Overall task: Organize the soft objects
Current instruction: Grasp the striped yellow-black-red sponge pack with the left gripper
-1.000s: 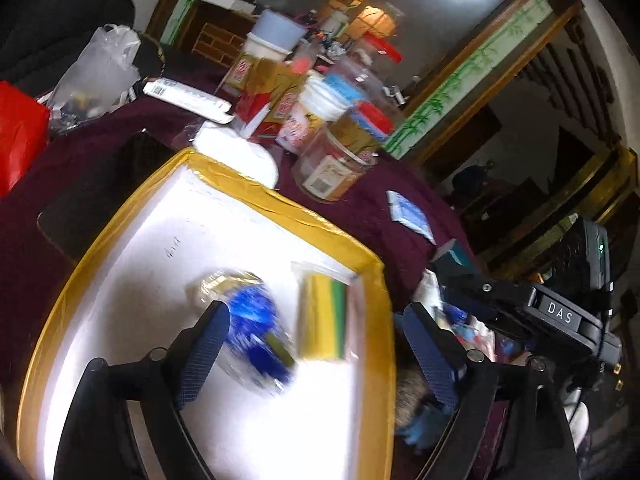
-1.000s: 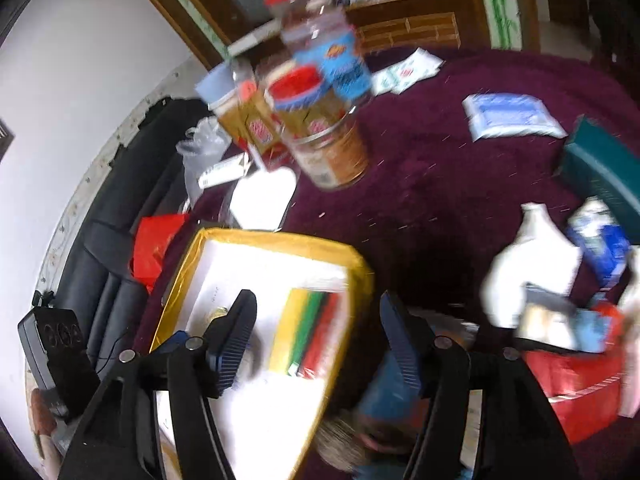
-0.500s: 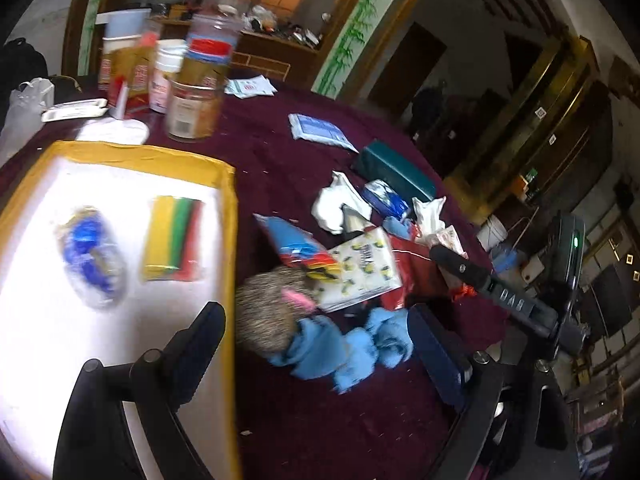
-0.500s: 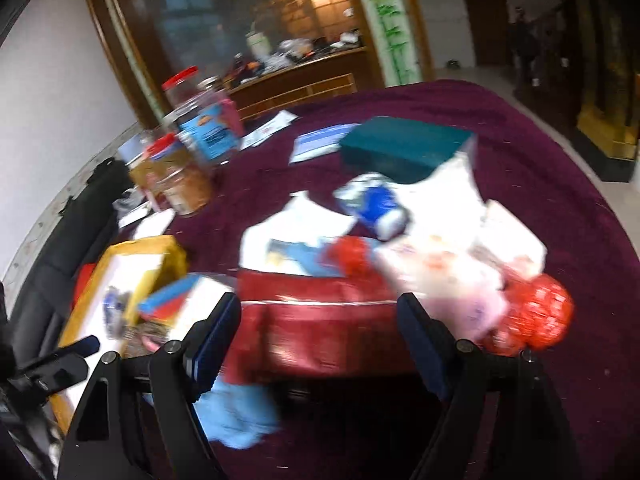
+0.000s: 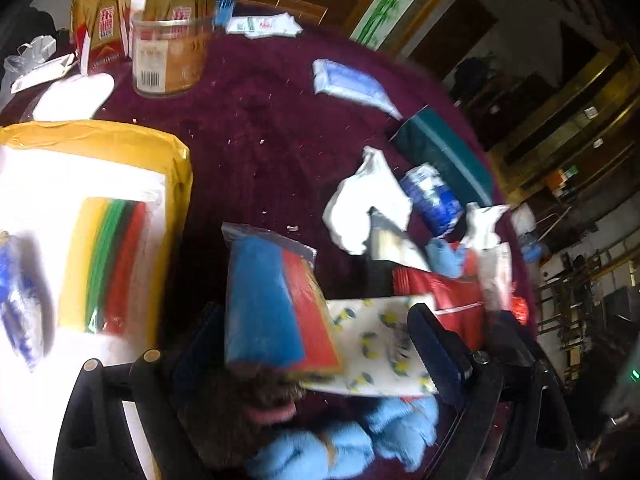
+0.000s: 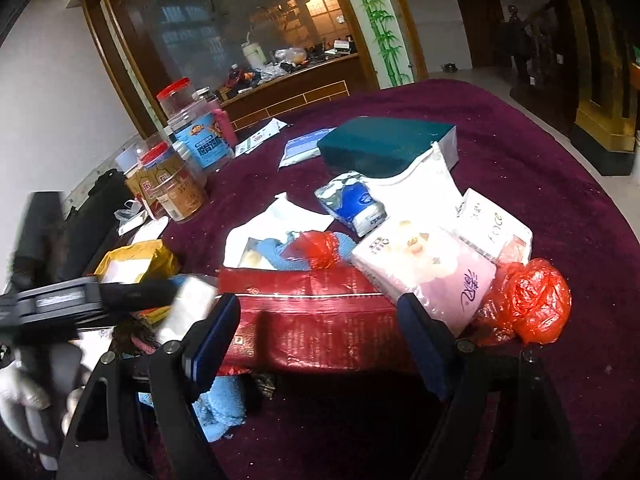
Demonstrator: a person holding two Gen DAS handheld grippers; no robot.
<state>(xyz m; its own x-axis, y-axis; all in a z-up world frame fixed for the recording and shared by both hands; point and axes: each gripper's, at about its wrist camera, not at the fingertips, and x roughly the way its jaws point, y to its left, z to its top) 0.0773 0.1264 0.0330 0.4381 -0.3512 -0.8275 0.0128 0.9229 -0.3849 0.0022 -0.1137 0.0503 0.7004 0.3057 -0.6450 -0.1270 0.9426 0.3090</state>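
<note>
1. A heap of soft things lies on the round table covered in dark purple cloth [image 6: 520, 128]. The heap is near the table's middle, just right of the yellow-rimmed white tray [image 5: 176, 184].
2. In the left wrist view, a clear bag of blue and red felt sheets [image 5: 276, 300] sits on top of the heap. It leans on a white tissue pack printed with lemons [image 5: 376, 340], with a brown furry toy [image 5: 272, 392] and a light blue fluffy cloth [image 5: 340, 440] below them.
3. The left gripper [image 5: 316, 344] stands wide open, one finger on each side of the felt bag and lemon pack; its pads press on nothing.
4. A large red foil bag [image 6: 312, 320] lies flat across the heap's near side. A pink and white tissue pack [image 6: 432, 268] rests on its right end, and a crumpled red plastic bag [image 6: 528, 300] lies just beside that.
5. The right gripper [image 6: 320, 344] has just been opening; its jaws stand apart, astride the red foil bag and not squeezing it.
6. Behind these lie a blue and white wrapped tissue roll [image 6: 356, 204], a white plastic bag [image 6: 280, 220] and a dark green box [image 6: 384, 144].
7. The tray already holds a pack of yellow, green and red sheets [image 5: 108, 260] and a blue and clear wrapped bundle [image 5: 20, 300].
8. At the table's far edge stand clear plastic jars with red lids [image 6: 176, 184].
</note>
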